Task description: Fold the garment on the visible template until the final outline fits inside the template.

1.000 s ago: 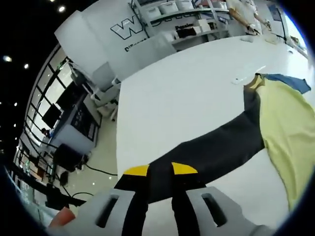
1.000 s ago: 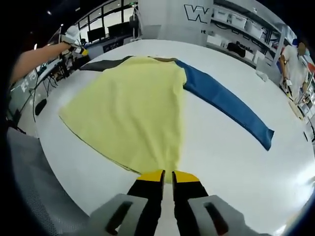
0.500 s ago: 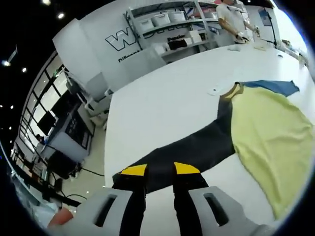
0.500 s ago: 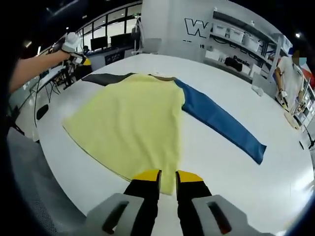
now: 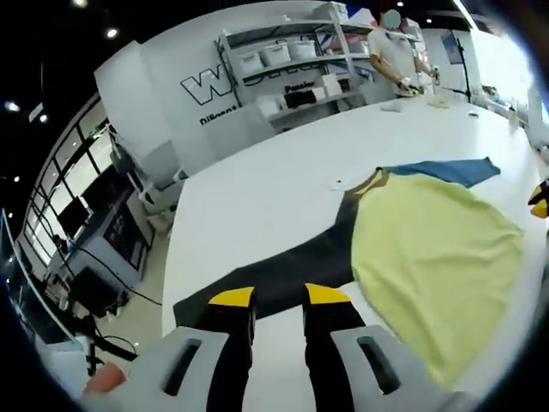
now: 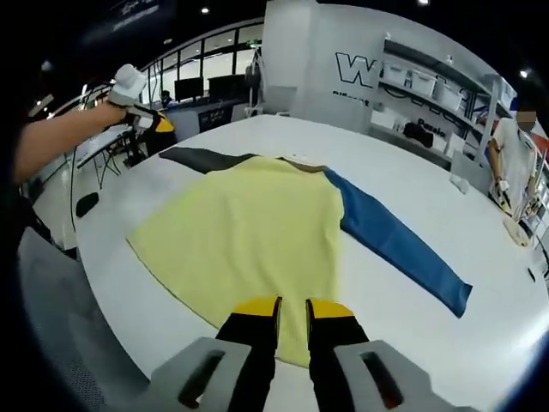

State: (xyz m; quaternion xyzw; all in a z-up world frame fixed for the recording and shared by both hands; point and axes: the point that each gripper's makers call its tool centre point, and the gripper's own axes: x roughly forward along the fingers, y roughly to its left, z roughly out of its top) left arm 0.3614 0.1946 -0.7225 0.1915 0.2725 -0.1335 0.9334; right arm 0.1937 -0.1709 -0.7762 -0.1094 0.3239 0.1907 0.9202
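Observation:
A long-sleeved garment lies flat on the white table (image 5: 257, 197). Its body (image 5: 429, 257) (image 6: 257, 232) is pale yellow, one sleeve (image 5: 283, 270) (image 6: 202, 159) is dark grey and the other sleeve (image 5: 446, 172) (image 6: 399, 253) is blue. My left gripper (image 5: 279, 296) stands open over the dark sleeve near its cuff, with nothing held. In the right gripper view it (image 6: 154, 120) hangs above that cuff in a person's hand. My right gripper (image 6: 294, 307) is open over the yellow hem, and its yellow tip (image 5: 540, 197) peeks in at the left gripper view's right edge.
Shelves with bins (image 5: 292, 64) (image 6: 429, 94) line the far wall. A person (image 5: 395, 43) (image 6: 515, 154) works at the table's far end. Desks with monitors (image 5: 94, 215) stand past the table's left edge. A small white item (image 5: 339, 184) lies by the collar.
Both cameras rose and pulled back, so more of the garment shows. The right jaws parted from nearly closed on the hem. The dark sleeve now lies flat under the left jaws.

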